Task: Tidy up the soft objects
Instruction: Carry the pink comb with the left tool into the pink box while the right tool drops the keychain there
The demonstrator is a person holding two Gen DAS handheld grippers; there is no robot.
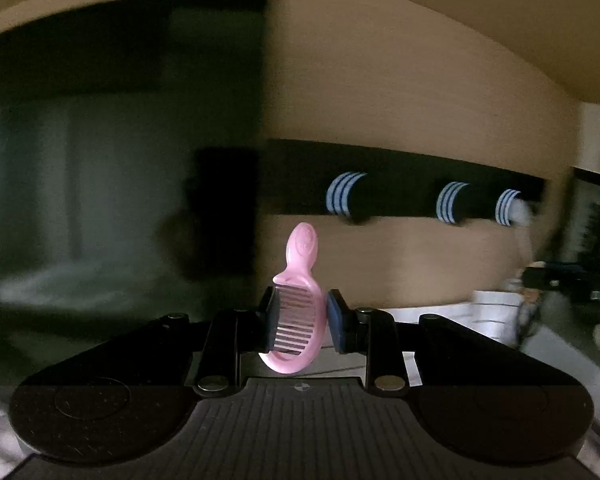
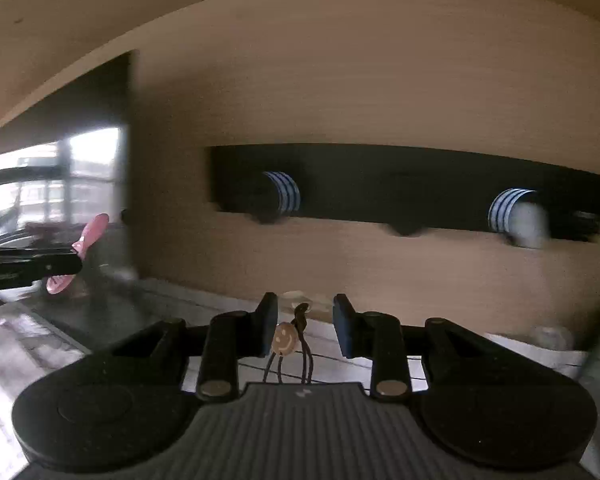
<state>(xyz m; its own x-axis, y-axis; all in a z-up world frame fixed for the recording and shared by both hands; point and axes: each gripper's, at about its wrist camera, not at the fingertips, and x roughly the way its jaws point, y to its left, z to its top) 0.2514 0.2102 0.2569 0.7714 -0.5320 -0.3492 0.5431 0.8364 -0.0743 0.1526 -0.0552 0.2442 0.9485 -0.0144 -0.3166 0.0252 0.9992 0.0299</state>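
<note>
My left gripper (image 1: pixel 300 322) is shut on a pink comb (image 1: pixel 298 300), handle pointing up, held in the air before a wooden wall. The comb also shows at the left of the right wrist view (image 2: pixel 88 240), in the left gripper. My right gripper (image 2: pixel 305 330) is open. A dark hair tie with a smiley-face charm (image 2: pixel 285 338) lies between its fingers, resting by the left pad; whether it hangs from a finger I cannot tell.
A black rack (image 2: pixel 400 184) on the wooden wall carries blue-and-white striped knobs (image 2: pixel 286 196), also shown in the left wrist view (image 1: pixel 342 194). A dark window or mirror (image 1: pixel 100 140) is to the left. A white marbled counter (image 2: pixel 340 348) lies below. White containers (image 1: pixel 496 312) stand at the right.
</note>
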